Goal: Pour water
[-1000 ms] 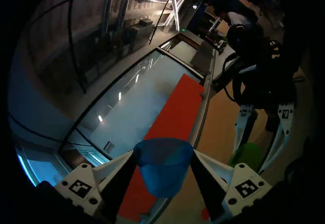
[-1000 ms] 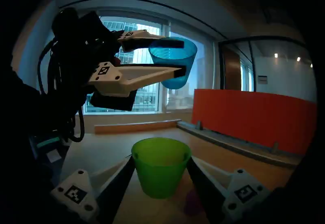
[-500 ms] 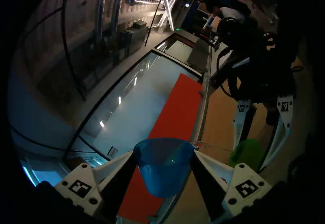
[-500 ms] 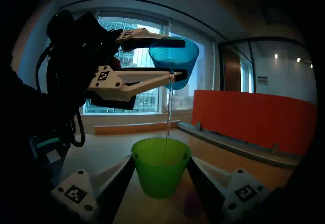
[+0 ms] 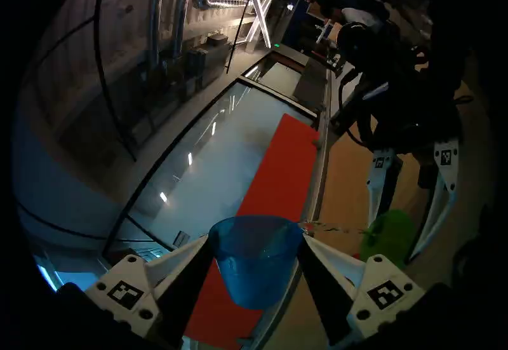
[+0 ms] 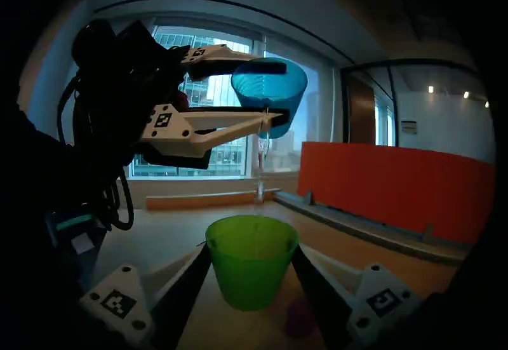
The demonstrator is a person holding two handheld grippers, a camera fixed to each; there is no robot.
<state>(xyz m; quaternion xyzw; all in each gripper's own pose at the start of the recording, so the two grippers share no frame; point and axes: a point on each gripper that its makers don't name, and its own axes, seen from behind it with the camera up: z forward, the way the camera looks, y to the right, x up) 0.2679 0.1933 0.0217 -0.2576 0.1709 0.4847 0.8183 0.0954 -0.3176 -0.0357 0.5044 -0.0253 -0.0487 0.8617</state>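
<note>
The blue cup (image 6: 269, 93), tipped and clamped in the left gripper (image 5: 256, 242), hung above the green cup (image 6: 252, 274), grasped by the right gripper (image 6: 251, 248). A thin stream (image 6: 260, 172) fell near its far rim. Any drift would likely wet the table (image 6: 159, 235).

Left gripper (image 6: 279, 93), raised and rolled sideways (one finger above the other), clamps the blue cup (image 6: 267, 89). Right gripper (image 6: 252, 251), lower and level, clamps the green cup (image 6: 252, 277).
</note>
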